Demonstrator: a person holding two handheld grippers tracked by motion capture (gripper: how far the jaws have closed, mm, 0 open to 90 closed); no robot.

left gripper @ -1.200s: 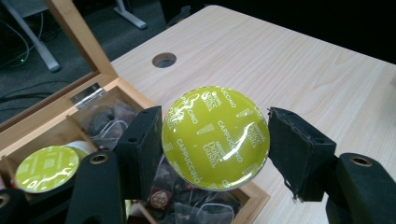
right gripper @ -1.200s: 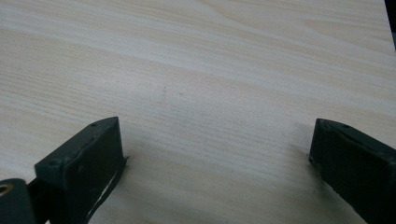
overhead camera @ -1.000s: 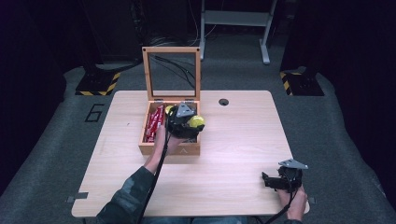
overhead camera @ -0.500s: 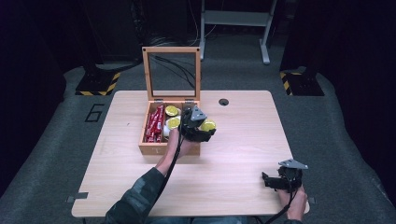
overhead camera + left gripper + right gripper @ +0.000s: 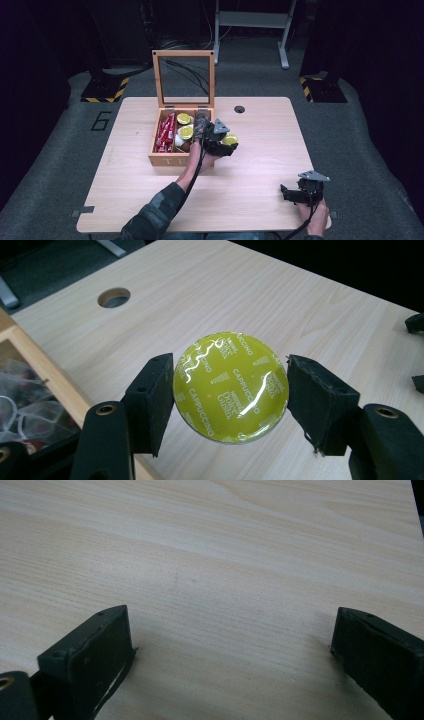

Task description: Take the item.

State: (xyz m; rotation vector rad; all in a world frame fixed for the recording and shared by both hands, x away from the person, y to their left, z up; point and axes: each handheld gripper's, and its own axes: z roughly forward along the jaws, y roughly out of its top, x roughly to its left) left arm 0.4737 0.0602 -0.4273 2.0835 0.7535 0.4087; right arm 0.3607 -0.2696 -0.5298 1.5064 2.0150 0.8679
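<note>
A yellow-green coffee capsule [image 5: 231, 386] marked CAPPUCCINO is pinched between the two black pads of my left gripper [image 5: 230, 390]. In the high view that left gripper [image 5: 222, 142] holds the capsule [image 5: 230, 139] just right of the open wooden box [image 5: 170, 161], above the table. The box holds red sachets [image 5: 164, 132] in its left compartment and two more yellow capsules [image 5: 184, 125] in the middle one. My right gripper [image 5: 292, 196] rests near the table's front right corner; its jaws stand wide apart over bare wood [image 5: 230, 630] with nothing between them.
The box's glass lid [image 5: 183, 76] stands upright at the back. A round cable hole [image 5: 239, 109] lies in the tabletop behind the left gripper. The light wooden table [image 5: 265, 165] spreads bare to the right and front. Dark floor surrounds it.
My left gripper has carried the yellow capsule rightwards and down, from over the box to beside its right wall. The right gripper has stayed put.
</note>
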